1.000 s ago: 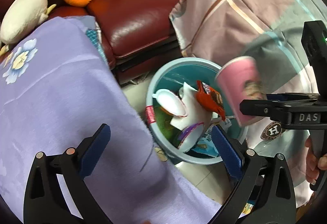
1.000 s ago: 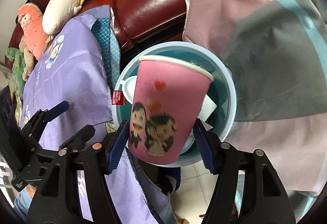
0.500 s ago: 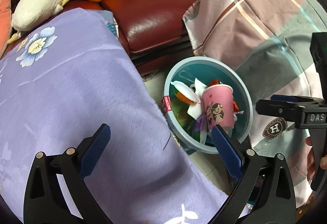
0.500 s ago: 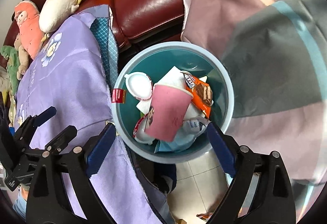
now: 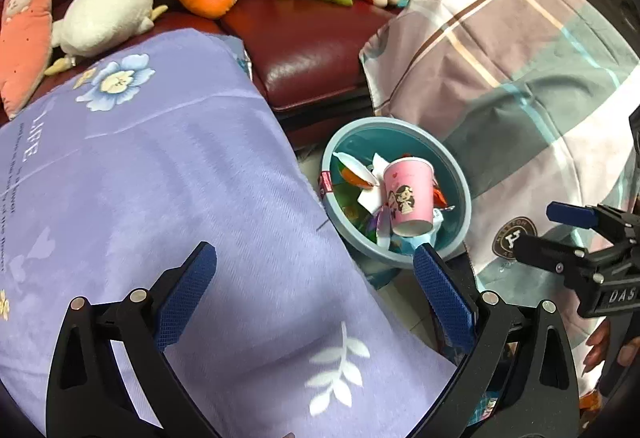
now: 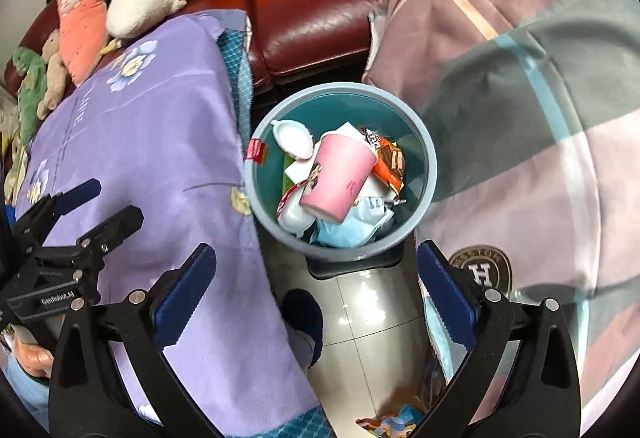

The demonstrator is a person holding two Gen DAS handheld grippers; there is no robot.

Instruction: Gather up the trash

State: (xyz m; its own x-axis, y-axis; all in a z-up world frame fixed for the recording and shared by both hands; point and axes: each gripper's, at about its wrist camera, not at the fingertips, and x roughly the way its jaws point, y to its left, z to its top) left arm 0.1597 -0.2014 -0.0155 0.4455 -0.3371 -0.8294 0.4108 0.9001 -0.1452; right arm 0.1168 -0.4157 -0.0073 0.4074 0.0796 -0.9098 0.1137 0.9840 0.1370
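Since the earlier frames the pink paper cup (image 6: 338, 178) has dropped from the right gripper (image 6: 316, 286), whose jaws have just been opening, and now lies on its side atop the wrappers in the blue bin (image 6: 428, 174). Both right and left gripper (image 5: 316, 290) stand wide open, nothing between them. Next: clear the bin rim before seeking more trash; floor wrappers (image 6: 390, 426) look the likely target.

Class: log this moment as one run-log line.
cup: in bin | right gripper: jaws just opened, empty | left gripper: open, empty

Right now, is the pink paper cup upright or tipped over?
Tipped over: the pink paper cup lies on its side atop the trash inside the blue bin.
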